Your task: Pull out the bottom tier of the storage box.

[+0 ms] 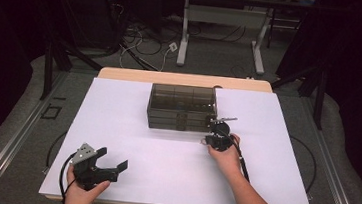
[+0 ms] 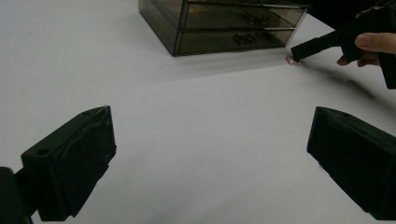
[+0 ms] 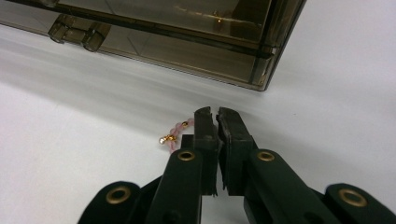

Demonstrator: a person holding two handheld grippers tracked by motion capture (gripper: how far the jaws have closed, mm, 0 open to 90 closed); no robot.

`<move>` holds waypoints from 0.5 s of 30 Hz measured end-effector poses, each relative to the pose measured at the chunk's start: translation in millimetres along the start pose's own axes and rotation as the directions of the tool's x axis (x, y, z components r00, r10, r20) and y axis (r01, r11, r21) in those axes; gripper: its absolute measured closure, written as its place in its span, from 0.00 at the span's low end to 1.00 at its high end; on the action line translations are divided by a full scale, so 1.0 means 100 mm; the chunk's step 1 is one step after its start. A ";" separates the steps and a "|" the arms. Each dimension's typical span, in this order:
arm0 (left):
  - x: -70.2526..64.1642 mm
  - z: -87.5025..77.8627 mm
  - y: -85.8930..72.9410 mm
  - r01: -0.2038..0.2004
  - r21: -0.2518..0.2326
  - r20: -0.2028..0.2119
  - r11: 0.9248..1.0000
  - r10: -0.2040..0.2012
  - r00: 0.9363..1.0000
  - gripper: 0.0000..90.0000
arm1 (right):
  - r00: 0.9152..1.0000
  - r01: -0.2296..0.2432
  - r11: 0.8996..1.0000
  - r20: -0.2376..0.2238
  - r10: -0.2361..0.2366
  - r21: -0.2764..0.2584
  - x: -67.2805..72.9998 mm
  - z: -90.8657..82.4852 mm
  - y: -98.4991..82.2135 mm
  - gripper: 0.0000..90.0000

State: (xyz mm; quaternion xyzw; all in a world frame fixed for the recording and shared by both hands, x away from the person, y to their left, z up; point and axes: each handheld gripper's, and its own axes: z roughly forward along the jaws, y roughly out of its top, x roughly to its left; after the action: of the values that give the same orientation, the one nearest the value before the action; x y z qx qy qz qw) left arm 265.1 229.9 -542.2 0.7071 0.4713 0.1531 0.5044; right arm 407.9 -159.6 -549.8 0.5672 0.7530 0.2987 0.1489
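My right gripper [image 3: 215, 114] points its tips down at the white table, just off the front right corner of a smoked clear drawer box [image 3: 187, 42]. Its jaws are together, shut on a short strand of pink and gold beads [image 3: 173, 133] whose loose end sticks out to the left of the tips. In the high view this gripper [image 1: 207, 140] lies right of the box [image 1: 181, 107]. My left gripper [image 1: 113, 158] rests near the table's front left edge, jaws wide open with nothing between them. From the left gripper [image 2: 212, 121], the box [image 2: 224, 23] and the beads [image 2: 292, 59] lie ahead.
The white tabletop [image 1: 131, 127] spreads between the two hands. The box has stacked drawers with small handles [image 3: 77, 32] on its front. Beyond the table are cables on the floor and the legs of another table [image 1: 184, 37].
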 end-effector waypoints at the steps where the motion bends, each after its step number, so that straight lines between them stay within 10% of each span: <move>1: 0.00 0.00 0.00 0.001 0.000 0.000 1.000 -0.001 1.000 0.01 | 1.000 -0.001 1.000 0.000 0.001 -0.001 0.00 0.00 0.00 0.97; 15: 0.01 0.00 0.00 0.003 0.000 0.002 1.000 -0.003 1.000 0.01 | 1.000 -0.021 1.000 -0.010 0.021 -0.019 -0.01 -0.04 0.00 0.97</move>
State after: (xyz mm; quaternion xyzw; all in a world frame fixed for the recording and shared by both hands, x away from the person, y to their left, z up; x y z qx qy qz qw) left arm 265.3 230.4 -542.4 0.7067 0.4718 0.1518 0.5049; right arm 406.4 -161.7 -546.8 0.5723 0.7447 0.3100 0.1475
